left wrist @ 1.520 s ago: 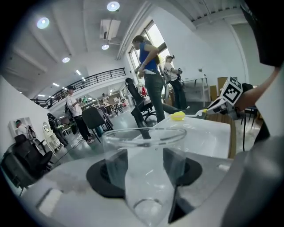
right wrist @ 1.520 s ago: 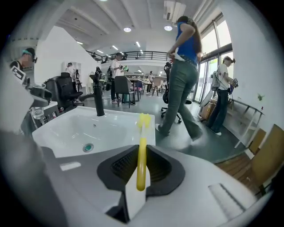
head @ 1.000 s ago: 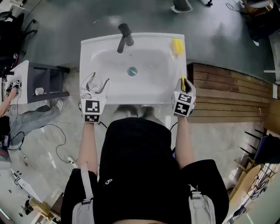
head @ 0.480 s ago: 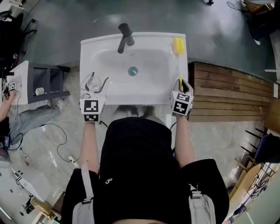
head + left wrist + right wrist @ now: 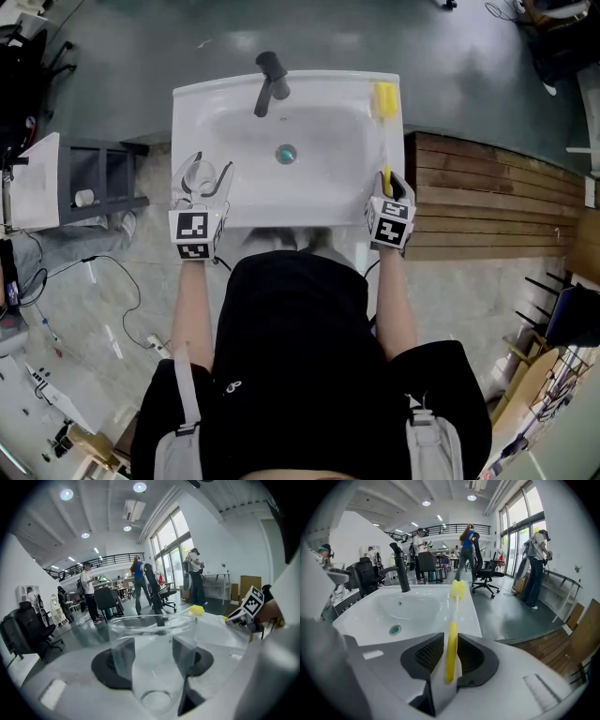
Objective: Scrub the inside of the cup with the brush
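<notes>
The right gripper (image 5: 450,654) is straddling the yellow handle of the brush (image 5: 452,637). Its jaws have just been opening and are sitting loose on either side, pads not pinching it. The brush is lying along the three-o'clock rim of the sink (image 5: 309,204), its long axis running six to twelve and its yellow head pointing to twelve, at the far corner. The left gripper (image 5: 204,174) is clamping a clear cup (image 5: 152,667) by its walls at the nine-o'clock rim. The cup is standing roughly upright, mouth facing up. Each gripper's marker cube (image 5: 194,234) is showing a black-and-white square pattern. The faucet (image 5: 268,80) is sitting at twelve and the drain (image 5: 286,153) mid-basin. People (image 5: 139,585) are standing in the hall beyond.
</notes>
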{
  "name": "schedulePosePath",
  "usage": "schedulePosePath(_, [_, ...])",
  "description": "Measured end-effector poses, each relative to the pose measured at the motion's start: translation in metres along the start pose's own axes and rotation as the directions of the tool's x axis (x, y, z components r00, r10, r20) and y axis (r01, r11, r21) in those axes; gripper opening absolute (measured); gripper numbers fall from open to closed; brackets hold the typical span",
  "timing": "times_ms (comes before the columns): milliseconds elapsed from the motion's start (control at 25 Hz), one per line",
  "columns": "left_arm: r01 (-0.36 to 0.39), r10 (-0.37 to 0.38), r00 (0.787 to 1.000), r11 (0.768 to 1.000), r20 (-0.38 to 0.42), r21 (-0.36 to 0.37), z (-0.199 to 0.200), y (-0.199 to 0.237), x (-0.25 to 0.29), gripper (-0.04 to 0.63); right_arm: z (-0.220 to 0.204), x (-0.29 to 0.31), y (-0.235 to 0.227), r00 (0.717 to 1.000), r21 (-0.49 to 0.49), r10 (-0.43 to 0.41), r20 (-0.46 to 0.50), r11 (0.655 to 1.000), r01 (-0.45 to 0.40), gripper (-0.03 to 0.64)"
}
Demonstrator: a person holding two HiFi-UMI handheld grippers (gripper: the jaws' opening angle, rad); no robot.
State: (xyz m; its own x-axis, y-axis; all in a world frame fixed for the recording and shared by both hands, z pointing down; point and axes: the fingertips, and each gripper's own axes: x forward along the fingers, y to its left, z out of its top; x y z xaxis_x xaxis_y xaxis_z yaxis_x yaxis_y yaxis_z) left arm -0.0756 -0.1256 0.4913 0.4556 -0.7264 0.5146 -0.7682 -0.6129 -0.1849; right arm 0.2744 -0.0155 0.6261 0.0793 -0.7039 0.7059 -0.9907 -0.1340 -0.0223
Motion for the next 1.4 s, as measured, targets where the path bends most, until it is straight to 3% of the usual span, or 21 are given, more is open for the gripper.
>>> schedulePosePath(240, [0.009,-0.008,0.999,0.999,0.035,-0.041,0.003,0.01,0.005,0.272,0.005,-0.004,0.0,1.0,0.019,-0.015,0.011,1.0,0.015,0.117])
schedulePosePath(480, [0.007,-0.001,0.998,0.996,0.066,-0.084,0.004,0.024,0.01,0.272,0.04,-0.023,-0.005,0.99,0.019,-0.064,0.127,0.998,0.062,0.123])
schedulePosePath(680, [0.005,0.004,0.997,0.994,0.079,-0.114,0.0,0.043,0.016,0.272,0.073,-0.028,0.02,0.974,0.046,0.0,0.226,0.999,-0.01,0.077])
schedulePosePath(960, [0.014,0.006,0.993,0.987,0.122,-0.16,0.0,0.063,0.024,0.272,0.091,-0.025,0.047,0.962,0.055,0.056,0.267,0.996,-0.073,-0.006])
schedulePosePath(1400, [0.04,-0.006,0.984,0.981,0.176,-0.189,0.0,0.103,0.041,0.272,0.12,-0.009,0.094,0.958,0.025,0.106,0.266,0.993,-0.116,-0.009])
